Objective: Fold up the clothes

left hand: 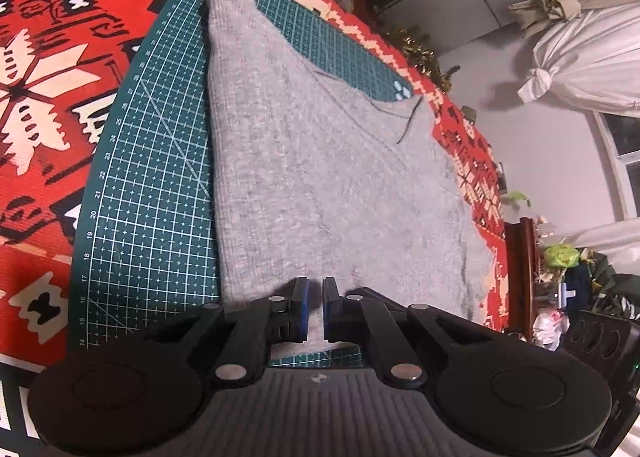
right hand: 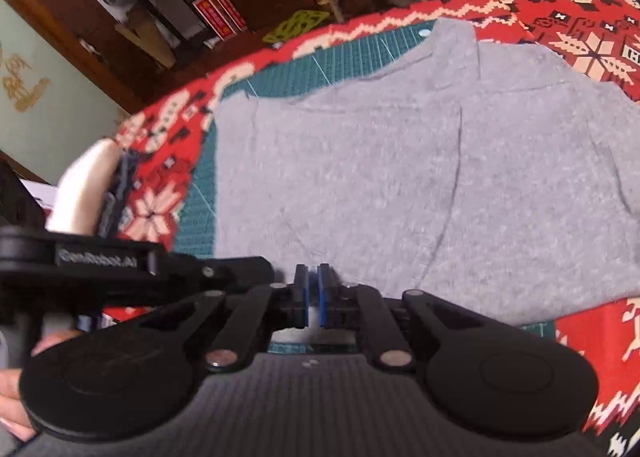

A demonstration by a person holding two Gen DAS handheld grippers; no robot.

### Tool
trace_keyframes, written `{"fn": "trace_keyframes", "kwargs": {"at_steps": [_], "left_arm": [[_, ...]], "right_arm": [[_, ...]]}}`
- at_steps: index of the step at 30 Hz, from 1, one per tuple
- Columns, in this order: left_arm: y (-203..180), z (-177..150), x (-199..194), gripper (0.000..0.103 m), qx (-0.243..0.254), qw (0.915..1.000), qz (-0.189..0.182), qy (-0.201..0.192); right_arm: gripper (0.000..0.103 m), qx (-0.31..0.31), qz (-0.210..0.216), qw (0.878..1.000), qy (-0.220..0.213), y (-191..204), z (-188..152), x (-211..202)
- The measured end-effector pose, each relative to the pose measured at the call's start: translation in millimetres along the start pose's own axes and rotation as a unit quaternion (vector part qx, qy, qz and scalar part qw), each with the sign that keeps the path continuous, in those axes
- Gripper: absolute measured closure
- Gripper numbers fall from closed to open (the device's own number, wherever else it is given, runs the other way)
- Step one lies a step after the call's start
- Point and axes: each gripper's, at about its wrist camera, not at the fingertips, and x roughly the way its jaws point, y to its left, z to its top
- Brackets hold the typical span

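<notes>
Grey garment (left hand: 320, 185), knit, lies flat on green cutting mat (left hand: 160, 185) atop red patterned cloth (left hand: 48, 97) covering worktop. Left hand-held gripper (left hand: 315, 309): jaws nearly together, pinching garment's near hem. Right hand-held gripper (right hand: 313, 297): jaws nearly together at near hem too; whether fabric is caught, can't tell. View w/ right gripper blurred.

Black left tongs (left hand: 315, 309), blue pads, silver screws, black right tongs (right hand: 313, 297)

sweater (left hand: 320, 177): fuzzy grey knit | mat (left hand: 160, 197): smooth matt | tablecloth (left hand: 52, 97): woven
</notes>
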Motion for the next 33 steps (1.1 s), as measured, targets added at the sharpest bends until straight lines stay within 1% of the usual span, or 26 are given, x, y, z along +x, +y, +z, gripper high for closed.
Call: {"fn": "trace_keyframes", "kwargs": {"at_steps": [4,5,6,7,9,10,11,17,18,19,22,24,25,26,28,29,30,31,32,33], "left_arm": [[1.1,0.4,0.1,0.098,-0.001,1.0,-0.002,0.0],[0.8,0.2,0.0,0.098,-0.001,1.0,-0.003,0.0],[0.3,0.0,0.0,0.098,0.0,1.0,-0.003,0.0],[-0.1,-0.1,0.3,0.098,0.001,1.0,-0.002,0.0],[-0.3,-0.1,0.7,0.098,0.001,1.0,-0.002,0.001],[-0.1,0.1,0.8,0.098,0.001,1.0,-0.003,0.002],[0.2,0.2,0.8,0.098,0.0,1.0,-0.004,0.002],[0.3,0.4,0.3,0.098,0.0,1.0,-0.007,0.002],[-0.2,0.2,-0.2,0.098,0.0,1.0,-0.007,0.001],[-0.8,0.1,-0.7,0.098,0.001,1.0,-0.007,0.0],[-5.0,-1.1,-4.5,0.098,0.009,0.9999,-0.006,-0.009],[-10.5,-2.8,-8.1,0.095,0.019,0.9996,0.002,-0.019],[-13.5,-3.8,-9.5,0.087,0.025,0.9993,0.009,-0.026],[-16.8,-5.1,-11.0,0.075,0.032,0.9987,0.019,-0.034],[-24.6,-8.1,-12.9,0.059,0.047,0.9966,0.047,-0.049],[-28.7,-9.8,-13.4,0.055,0.056,0.995,0.061,-0.056],[-32.7,-11.6,-13.7,0.053,0.067,0.993,0.075,-0.062],[-36.8,-13.6,-13.8,0.047,0.078,0.9906,0.089,-0.069],[-40.7,-15.7,-13.7,0.039,0.09,0.9879,0.101,-0.076],[-43.9,-17.6,-13.3,0.036,0.1,0.9854,0.111,-0.083]], "right_arm": [[0.101,0.026,0.003,1.0,-0.001,-12.2,-0.5,-7.7],[0.1,0.029,0.0,1.0,-0.006,-14.3,-0.5,-10.3],[0.095,0.032,-0.003,0.999,-0.011,-16.2,-0.5,-12.9],[0.095,0.035,-0.006,0.999,-0.016,-18.1,-0.5,-15.5],[0.095,0.042,-0.013,0.999,-0.01,-22.7,0.4,-12.4],[0.1,0.044,-0.016,0.999,-0.008,-25.0,0.2,-11.4],[0.101,0.046,-0.018,0.999,-0.007,-27.3,-0.2,-10.4],[0.101,0.042,-0.035,0.998,-0.009,-30.2,-4.0,-19.9],[0.097,0.042,-0.041,0.998,-0.009,-31.1,-4.5,-21.9],[0.095,0.042,-0.046,0.998,-0.009,-32.1,-5.0,-24.0],[0.095,0.046,-0.053,0.997,-0.017,-38.2,-6.3,-37.5],[0.094,0.048,-0.055,0.997,-0.032,-41.2,-6.7,-49.6],[0.089,0.049,-0.059,0.996,-0.04,-42.9,-6.5,-56.2],[0.084,0.049,-0.064,0.996,-0.048,-44.5,-6.2,-62.8],[0.07,0.055,-0.073,0.994,-0.059,-50.8,-4.6,-74.5],[0.066,0.06,-0.079,0.993,-0.063,-54.5,-3.7,-79.2],[0.058,0.063,-0.086,0.992,-0.067,-57.2,-3.0,-82.9],[0.049,0.063,-0.096,0.991,-0.071,-59.3,-2.6,-86.5],[0.044,0.06,-0.104,0.99,-0.08,-59.9,-2.7,-90.0],[0.03,0.056,-0.112,0.988,-0.088,-60.2,-3.0,-93.4]]}}
